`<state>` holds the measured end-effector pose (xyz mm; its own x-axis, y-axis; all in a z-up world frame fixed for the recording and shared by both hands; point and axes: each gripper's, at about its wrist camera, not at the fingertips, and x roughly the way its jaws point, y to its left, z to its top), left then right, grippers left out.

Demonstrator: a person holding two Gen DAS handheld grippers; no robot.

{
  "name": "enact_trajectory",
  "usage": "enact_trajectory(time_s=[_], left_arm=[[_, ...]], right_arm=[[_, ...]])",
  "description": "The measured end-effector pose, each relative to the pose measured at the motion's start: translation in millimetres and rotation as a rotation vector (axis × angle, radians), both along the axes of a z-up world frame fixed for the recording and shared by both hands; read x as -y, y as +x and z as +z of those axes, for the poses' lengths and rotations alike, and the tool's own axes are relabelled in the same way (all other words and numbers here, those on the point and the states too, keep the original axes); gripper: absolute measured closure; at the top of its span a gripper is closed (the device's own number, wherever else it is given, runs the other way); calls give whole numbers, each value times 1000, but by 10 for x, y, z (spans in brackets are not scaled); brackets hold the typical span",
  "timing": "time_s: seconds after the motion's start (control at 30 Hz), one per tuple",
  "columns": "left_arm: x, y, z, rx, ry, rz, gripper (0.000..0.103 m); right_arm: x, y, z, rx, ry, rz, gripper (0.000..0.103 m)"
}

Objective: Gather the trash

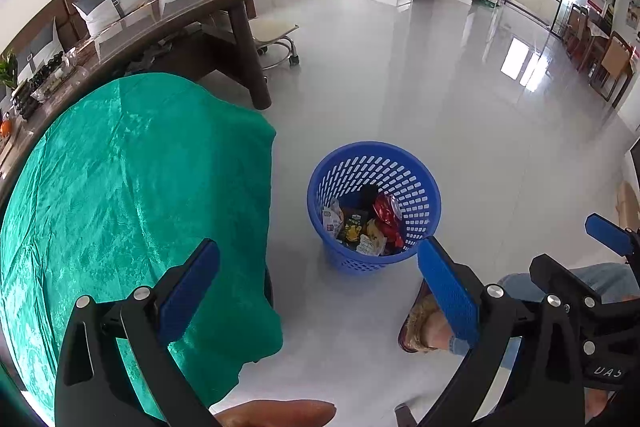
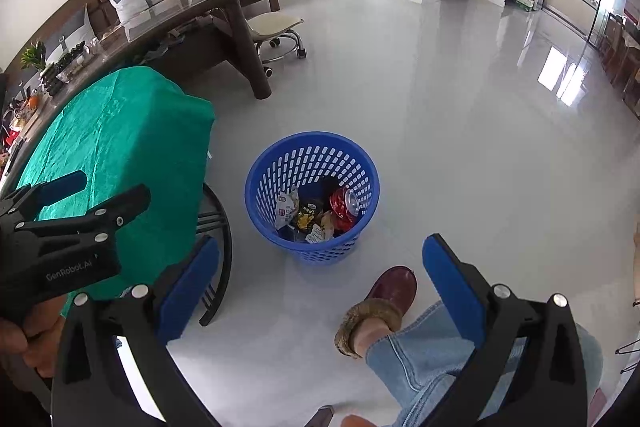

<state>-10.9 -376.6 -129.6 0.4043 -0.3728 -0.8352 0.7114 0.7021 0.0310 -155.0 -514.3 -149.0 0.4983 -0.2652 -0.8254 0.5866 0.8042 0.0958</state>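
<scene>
A blue perforated waste basket (image 1: 416, 179) stands on the grey floor, also in the right wrist view (image 2: 360, 163). It holds several snack wrappers (image 1: 354, 227) and a crushed red can (image 1: 387, 209), which also shows in the right wrist view (image 2: 345, 203). My left gripper (image 1: 320, 291) is open and empty, held above the floor just short of the basket. My right gripper (image 2: 322, 291) is open and empty, above the floor near the basket. The left gripper also shows at the left edge of the right wrist view (image 2: 72, 219).
A small table under a green cloth (image 1: 132, 195) stands left of the basket, its dark frame showing (image 2: 218, 267). The person's slippered foot (image 2: 384, 303) and jeans leg are close to the basket. A long dark table (image 1: 200, 15), a stool (image 1: 276, 39) and a sofa are behind.
</scene>
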Motion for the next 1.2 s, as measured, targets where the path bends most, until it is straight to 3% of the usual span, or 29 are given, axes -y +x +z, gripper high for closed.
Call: enact_trajectory(time_s=[0.77, 1.2], left_arm=[[42, -21, -46, 0, 16, -14, 5], [-34, 9, 106, -17, -51, -14, 9]], right_arm=[[11, -60, -33, -8, 3, -19, 5], [-29, 50, 40, -31, -38, -22, 5]])
